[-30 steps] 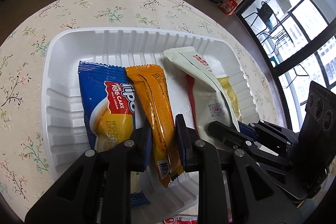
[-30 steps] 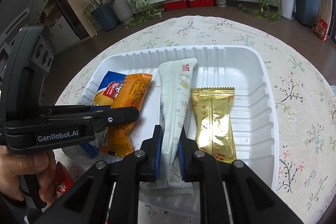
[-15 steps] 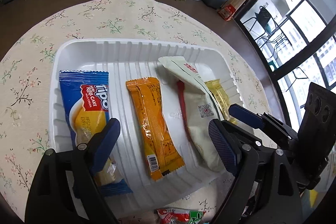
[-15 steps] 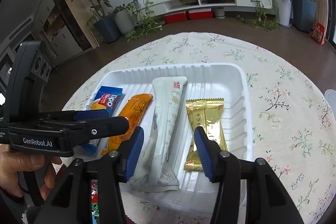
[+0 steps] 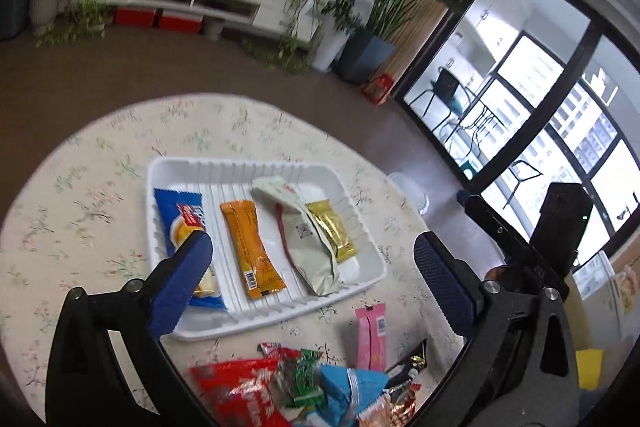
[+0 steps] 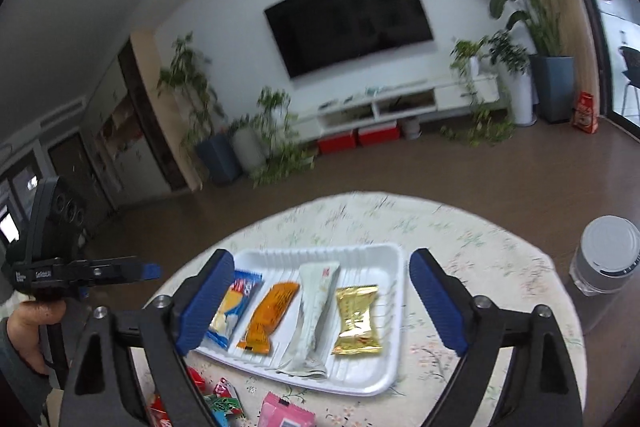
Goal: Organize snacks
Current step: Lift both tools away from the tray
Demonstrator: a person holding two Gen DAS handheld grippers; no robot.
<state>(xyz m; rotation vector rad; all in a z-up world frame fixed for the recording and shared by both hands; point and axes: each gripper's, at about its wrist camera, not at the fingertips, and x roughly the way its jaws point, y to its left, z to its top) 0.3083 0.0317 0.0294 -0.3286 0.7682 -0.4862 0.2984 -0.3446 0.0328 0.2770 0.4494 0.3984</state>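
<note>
Left wrist view: left gripper [image 5: 312, 267] hovering above white ribbed plastic tray [image 5: 360, 227], pointing downward, jaws just opening wide, gripping nothing | right gripper [image 6: 320, 303] likewise spreading, empty | tray holding blue packet [image 5: 182, 223], orange packet [image 5: 250, 247], cream pouch [image 5: 308, 247], gold foil packet [image 5: 330, 227] side by side | loose wrappers [image 5: 304, 383] lying near tray's front rim.

Four wrapped snacks lie side by side in the white tray [image 6: 384, 373]: blue cake pack [image 6: 234, 301], orange bar [image 6: 270, 315], long white packet [image 6: 316, 311], gold packet [image 6: 356, 319], with loose snacks [image 5: 304, 383] heaped just beside it.
</note>
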